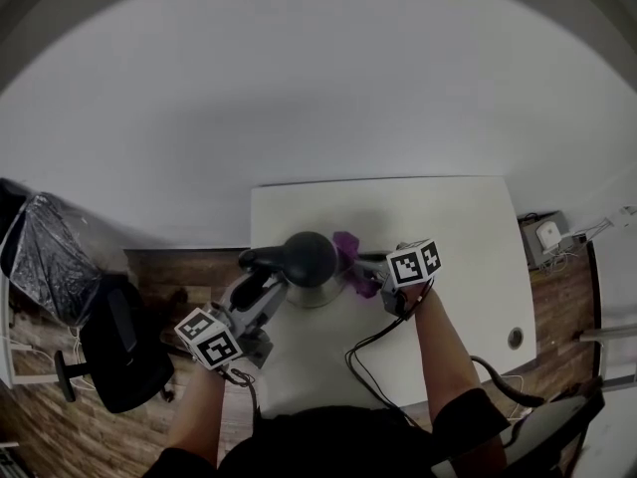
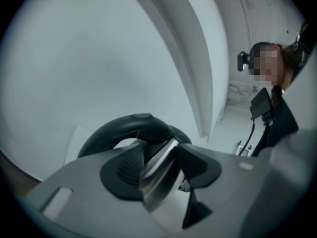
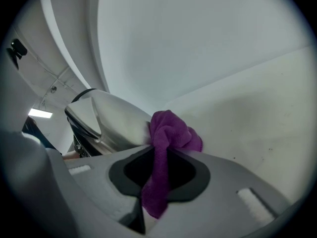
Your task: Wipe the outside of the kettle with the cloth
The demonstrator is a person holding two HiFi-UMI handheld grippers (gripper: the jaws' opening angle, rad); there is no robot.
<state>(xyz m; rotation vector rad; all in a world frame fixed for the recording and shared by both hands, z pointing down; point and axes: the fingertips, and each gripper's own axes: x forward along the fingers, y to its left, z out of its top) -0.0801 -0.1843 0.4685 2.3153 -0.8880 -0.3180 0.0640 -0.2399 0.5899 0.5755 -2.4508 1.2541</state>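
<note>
Head view, left gripper (image 1: 259, 273) jaws clamping kettle (image 1: 311, 258), right gripper (image 1: 370, 273) jaws pinching purple cloth (image 1: 348, 248).

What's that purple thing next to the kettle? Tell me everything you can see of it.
It is a purple cloth, soft and fuzzy like microfibre, crumpled rather than folded. The right gripper pinches it between its jaws. A bunched end bulges out past the tips and rests against the shiny metal side of the kettle, and a tail hangs back below the jaws, over the white table.
</note>
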